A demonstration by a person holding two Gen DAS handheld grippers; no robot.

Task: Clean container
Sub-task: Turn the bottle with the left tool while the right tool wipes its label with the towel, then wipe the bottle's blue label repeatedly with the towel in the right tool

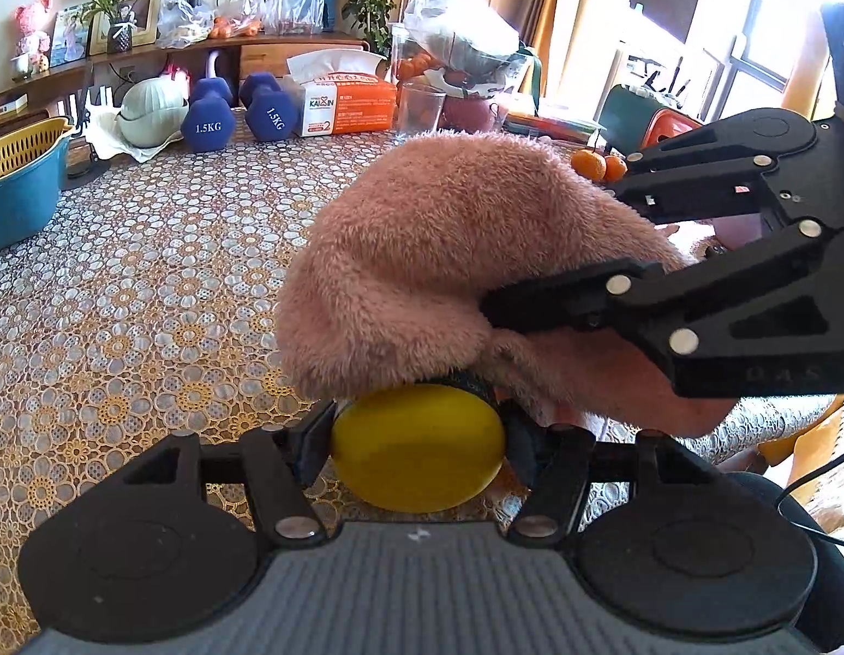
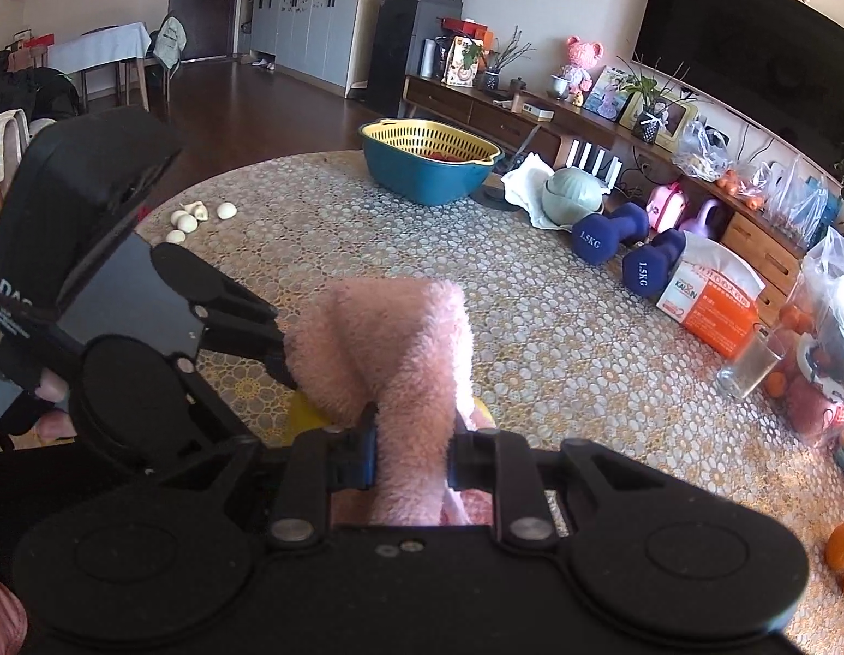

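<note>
Left gripper (image 1: 416, 450) clamps yellow container (image 1: 416, 456); right gripper (image 2: 411, 450) pinches pink towel (image 2: 389, 344) (patterned table (image 1: 149, 295))

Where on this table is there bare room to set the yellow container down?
Free: the lace tablecloth between the pink fluffy cloth, blue basin with yellow strainer and garlic cloves. Crowded: the far edge, by the blue dumbbells and orange tissue box.

Left hand-held gripper (image 1: 416, 450) is clamping both fingers on the yellow container (image 1: 416, 453), held low. Right hand-held gripper (image 2: 413, 447) is pinching the pink cloth (image 2: 389, 349), reaching across from the right, above the container.
</note>
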